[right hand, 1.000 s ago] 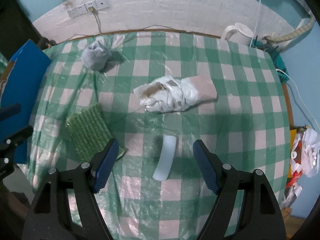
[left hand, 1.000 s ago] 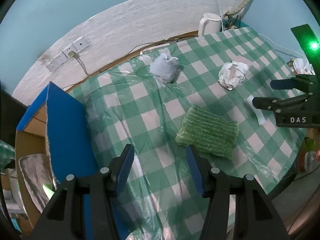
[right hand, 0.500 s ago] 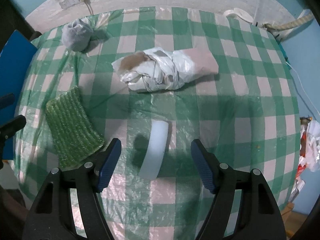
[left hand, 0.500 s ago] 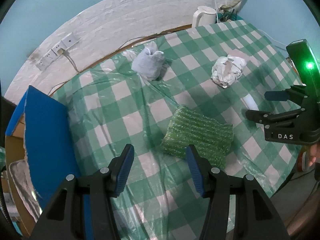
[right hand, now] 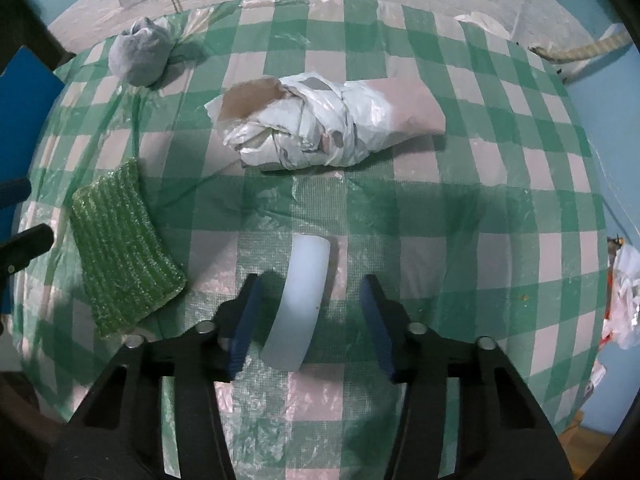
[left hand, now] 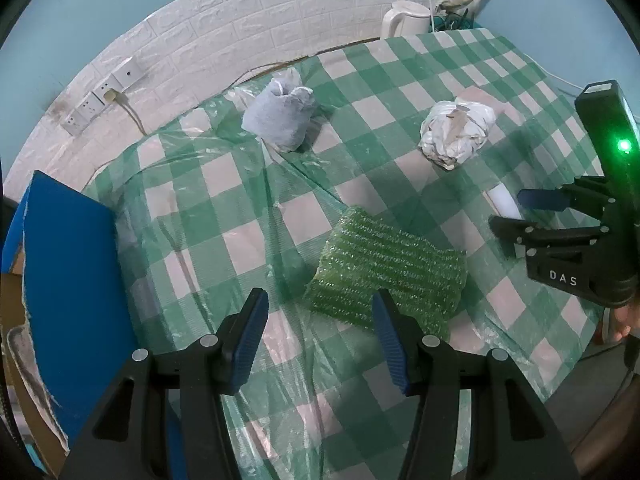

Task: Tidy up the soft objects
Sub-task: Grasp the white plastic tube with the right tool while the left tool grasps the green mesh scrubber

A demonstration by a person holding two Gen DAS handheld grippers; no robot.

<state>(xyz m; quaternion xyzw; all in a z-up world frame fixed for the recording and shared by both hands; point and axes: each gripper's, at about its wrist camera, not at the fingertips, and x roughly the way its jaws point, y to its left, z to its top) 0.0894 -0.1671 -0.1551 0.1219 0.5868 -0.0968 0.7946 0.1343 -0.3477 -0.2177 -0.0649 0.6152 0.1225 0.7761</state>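
Note:
A white foam strip (right hand: 301, 300) lies on the green checked tablecloth (right hand: 460, 208) between the jaws of my right gripper (right hand: 310, 324). Those jaws are closing, and a gap still shows on each side of the strip. My left gripper (left hand: 320, 336) hangs open over the cloth, its right finger over the near corner of a green sparkly sponge pad (left hand: 384, 276) (right hand: 120, 248). A grey fabric bundle (left hand: 280, 116) (right hand: 138, 56) and a white crumpled plastic bundle (left hand: 456, 132) (right hand: 320, 132) lie farther back. The right gripper (left hand: 532, 212) also shows in the left wrist view.
A blue cardboard box flap (left hand: 68, 280) stands at the table's left edge. A white kettle (left hand: 404, 18) and cables sit at the far right corner, wall sockets (left hand: 104, 96) behind. Crumpled bags (right hand: 624, 296) lie off the table's right side.
Both grippers have come down closer to the table. The right gripper's jaws have narrowed around the foam strip. The left gripper has shifted toward the green sponge pad, its opening unchanged.

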